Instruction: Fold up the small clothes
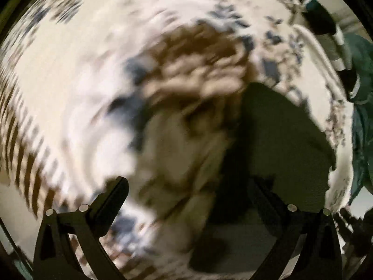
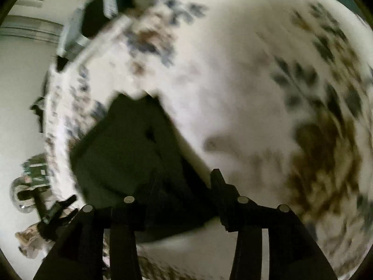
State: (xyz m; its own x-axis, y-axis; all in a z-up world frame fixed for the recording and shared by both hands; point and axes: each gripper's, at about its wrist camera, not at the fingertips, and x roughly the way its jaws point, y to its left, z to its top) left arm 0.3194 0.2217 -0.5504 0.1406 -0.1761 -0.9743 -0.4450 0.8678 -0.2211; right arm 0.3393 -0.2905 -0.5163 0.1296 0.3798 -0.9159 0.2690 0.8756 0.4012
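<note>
Both views are motion-blurred. A small dark green garment (image 1: 275, 135) lies on a white patterned bedspread (image 1: 70, 74); it also shows in the right wrist view (image 2: 123, 154). My left gripper (image 1: 188, 186) is open, its fingers (image 1: 112, 198) wide apart above the garment's left edge and a beige blurred fold of cloth (image 1: 177, 154). My right gripper (image 2: 184, 182) is open just over the garment's lower right part, with the right finger (image 2: 221, 191) at its edge. Nothing is clamped in either gripper.
The bedspread (image 2: 233, 70) has blue and brown prints. Dark and striped clothes (image 1: 326, 23) lie at the bed's far edge, also in the right wrist view (image 2: 105, 7). A teal cloth (image 1: 363, 116) hangs at the right. Beyond the bed edge is floor with small items (image 2: 32, 182).
</note>
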